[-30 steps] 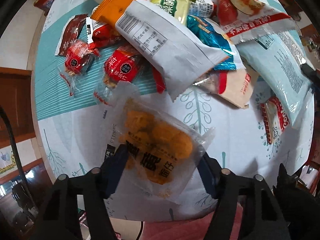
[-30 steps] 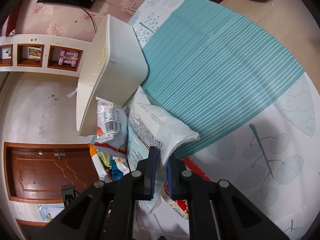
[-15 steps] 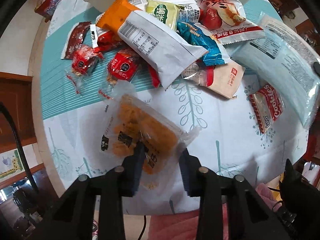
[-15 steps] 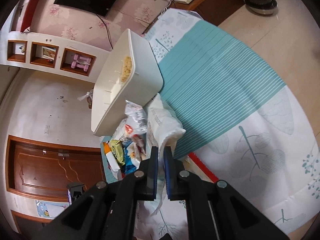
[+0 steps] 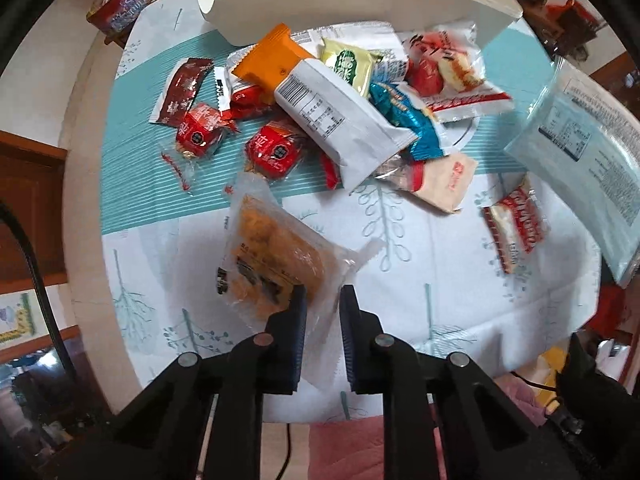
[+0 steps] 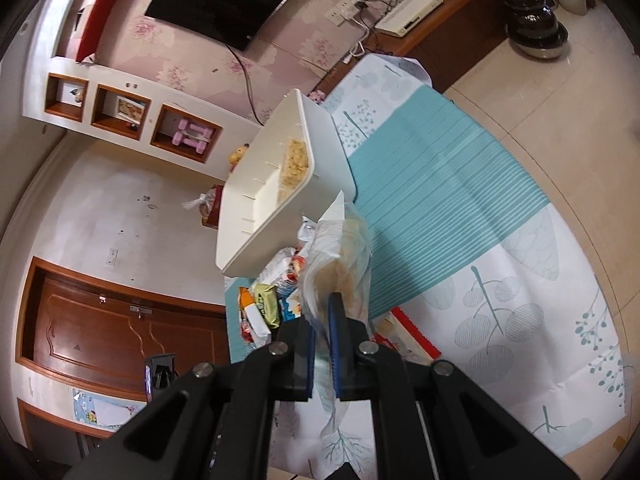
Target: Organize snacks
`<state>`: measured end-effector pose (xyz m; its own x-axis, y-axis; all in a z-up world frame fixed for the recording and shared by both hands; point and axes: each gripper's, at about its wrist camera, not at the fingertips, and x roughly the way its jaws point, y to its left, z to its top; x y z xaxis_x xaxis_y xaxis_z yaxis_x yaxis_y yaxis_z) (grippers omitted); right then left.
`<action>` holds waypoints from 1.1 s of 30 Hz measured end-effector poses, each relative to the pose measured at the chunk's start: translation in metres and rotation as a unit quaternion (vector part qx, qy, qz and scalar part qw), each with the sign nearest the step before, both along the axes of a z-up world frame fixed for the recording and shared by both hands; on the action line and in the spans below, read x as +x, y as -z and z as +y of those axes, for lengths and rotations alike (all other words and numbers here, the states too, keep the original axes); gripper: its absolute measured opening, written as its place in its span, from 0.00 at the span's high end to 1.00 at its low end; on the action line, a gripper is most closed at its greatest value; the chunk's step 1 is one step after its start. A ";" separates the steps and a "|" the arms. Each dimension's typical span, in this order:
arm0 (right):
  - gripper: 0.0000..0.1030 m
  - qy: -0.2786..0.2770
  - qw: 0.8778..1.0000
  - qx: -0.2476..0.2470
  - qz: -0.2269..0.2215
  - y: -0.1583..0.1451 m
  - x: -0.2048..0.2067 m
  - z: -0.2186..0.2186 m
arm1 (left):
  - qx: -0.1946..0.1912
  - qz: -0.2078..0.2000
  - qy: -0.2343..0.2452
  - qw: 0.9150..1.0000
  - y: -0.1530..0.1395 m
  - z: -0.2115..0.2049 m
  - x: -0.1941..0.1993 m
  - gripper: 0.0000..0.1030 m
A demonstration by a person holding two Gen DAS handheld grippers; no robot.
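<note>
In the left wrist view my left gripper (image 5: 323,300) points down at the table, its jaws closing on the near edge of a clear packet of orange-yellow snacks (image 5: 272,256), with the pads pressing on the wrapper. The packet hangs a little above the cloth. My right gripper (image 6: 322,320) is shut on a big pale-blue packet (image 6: 340,264), seen edge-on. The same packet (image 5: 580,152) floats at the right of the left wrist view. A white bin (image 6: 280,184) stands behind the snack pile, with a few pale snacks inside.
A heap of packets lies in front of the bin (image 5: 360,0): an orange-and-white one (image 5: 320,108), several small red ones (image 5: 200,132), a blue one (image 5: 404,116) and a red cookie pack (image 5: 516,228). The table's rim (image 5: 88,208) curves down the left.
My left jaws went from wide apart to shut on the orange packet and lifted it. My right gripper rose with the blue packet, and the bin's inside came into view.
</note>
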<state>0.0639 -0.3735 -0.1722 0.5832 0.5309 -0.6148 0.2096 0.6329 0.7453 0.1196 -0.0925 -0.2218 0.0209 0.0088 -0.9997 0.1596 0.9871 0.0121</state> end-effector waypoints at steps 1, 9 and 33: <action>0.94 -0.001 1.000 -0.001 -0.003 -0.002 -0.001 0.000 | -0.009 0.000 0.000 1.000 -0.002 0.001 -0.002 0.79; 0.94 -0.010 1.000 -0.002 -0.017 -0.011 -0.009 -0.003 | -0.008 -0.021 0.011 1.000 -0.003 0.015 -0.005 0.27; 0.94 0.018 1.000 -0.008 0.004 -0.007 -0.003 0.004 | -0.019 0.074 0.059 0.995 0.078 0.038 0.027 0.00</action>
<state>0.0610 -0.3691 -0.1647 0.5972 0.4996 -0.6275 0.2381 0.6367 0.7335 0.1468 -0.0545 -0.2996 -0.1273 -0.0223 -0.9916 0.2715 0.9608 -0.0565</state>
